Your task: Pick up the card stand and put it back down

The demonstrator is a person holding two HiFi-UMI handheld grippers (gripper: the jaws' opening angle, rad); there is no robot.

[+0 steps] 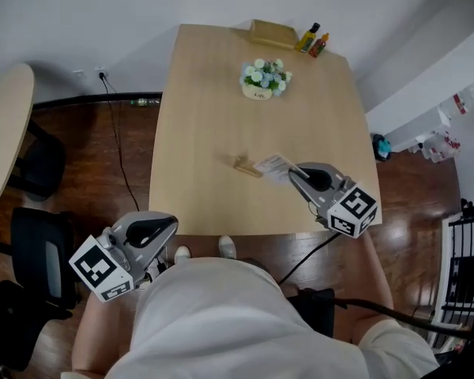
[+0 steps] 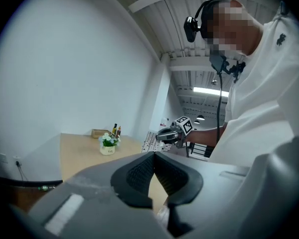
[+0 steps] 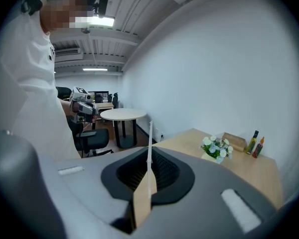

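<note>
My right gripper (image 3: 149, 158) is pinching the thin white card stand with its pale wooden foot (image 3: 142, 203) - held just over the light wood table (image 1: 213, 93), near the front edge. It looks light and stiff but bendy up top, so I'd grip it low, by the wood. My left gripper (image 2: 153, 157) is pressed shut on nothing.

flower pot (image 1: 265, 78), bottles (image 1: 314, 40) and box (image 1: 272, 32) on table (image 1: 213, 133)
</note>
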